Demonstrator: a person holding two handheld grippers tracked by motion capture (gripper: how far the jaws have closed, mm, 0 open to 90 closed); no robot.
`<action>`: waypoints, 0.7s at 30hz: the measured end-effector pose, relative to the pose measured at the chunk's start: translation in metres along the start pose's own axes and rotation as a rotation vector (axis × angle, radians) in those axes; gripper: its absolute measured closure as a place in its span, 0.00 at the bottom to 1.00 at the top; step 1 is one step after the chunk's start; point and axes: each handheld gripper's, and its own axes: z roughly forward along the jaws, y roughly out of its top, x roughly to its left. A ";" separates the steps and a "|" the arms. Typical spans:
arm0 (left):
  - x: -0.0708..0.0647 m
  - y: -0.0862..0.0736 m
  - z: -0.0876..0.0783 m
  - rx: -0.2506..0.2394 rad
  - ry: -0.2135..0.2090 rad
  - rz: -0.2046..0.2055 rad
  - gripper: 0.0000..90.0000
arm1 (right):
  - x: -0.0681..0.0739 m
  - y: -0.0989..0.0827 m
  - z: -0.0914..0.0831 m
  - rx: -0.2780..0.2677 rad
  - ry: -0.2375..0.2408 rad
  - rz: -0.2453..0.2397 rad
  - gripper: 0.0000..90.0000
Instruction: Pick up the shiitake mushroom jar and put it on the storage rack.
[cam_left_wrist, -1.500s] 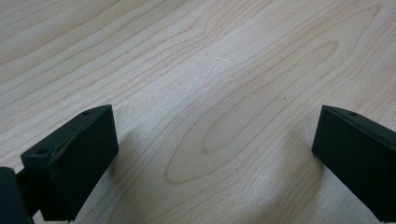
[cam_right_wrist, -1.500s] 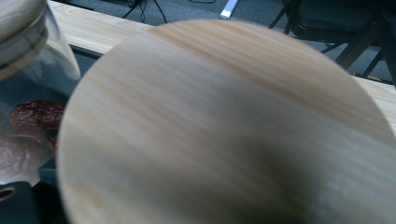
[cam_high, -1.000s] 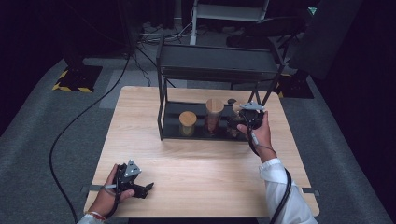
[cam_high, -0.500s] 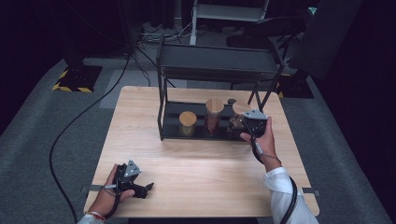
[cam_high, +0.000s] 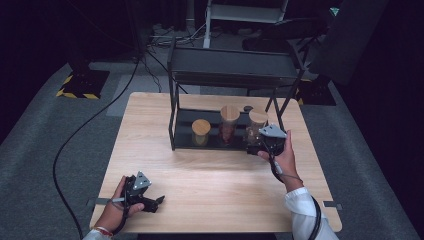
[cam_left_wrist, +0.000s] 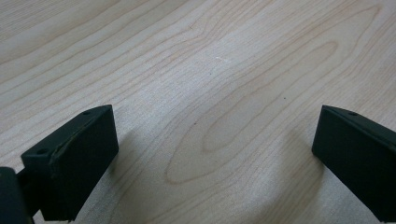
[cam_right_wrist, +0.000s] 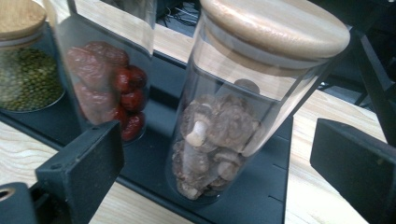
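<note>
A tall glass jar of dried mushrooms (cam_right_wrist: 219, 135) with a wooden lid stands on the black rack's bottom shelf (cam_right_wrist: 275, 186), at its right end (cam_high: 258, 125). My right gripper (cam_high: 264, 143) is open just in front of it. In the right gripper view the jar stands between and beyond my right gripper's (cam_right_wrist: 217, 140) black jaws, with a gap on each side. My left gripper (cam_high: 155, 203) rests open near the table's front left edge. In the left gripper view my left gripper (cam_left_wrist: 210, 158) has only bare wood between its jaws.
A jar of red dates (cam_high: 229, 125) and a shorter jar of green beans (cam_high: 201, 133) stand left of the mushroom jar. The rack's upper shelf (cam_high: 235, 70) overhangs them. The wooden table (cam_high: 215, 180) is bare between the hands.
My right gripper has drawn back from the rack toward the table's front and sunk a little. The mushroom jar stays on the shelf. The left hand has not moved.
</note>
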 end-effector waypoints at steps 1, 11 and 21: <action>0.000 0.000 0.000 0.000 0.000 0.001 0.00 | 0.001 -0.002 -0.001 -0.004 0.000 -0.003 0.03; 0.000 0.000 0.000 0.000 0.001 0.000 0.00 | 0.000 -0.019 -0.009 -0.024 0.033 -0.020 0.03; 0.000 0.000 0.000 0.000 0.001 0.000 0.00 | -0.001 -0.031 -0.021 -0.050 0.090 -0.061 0.03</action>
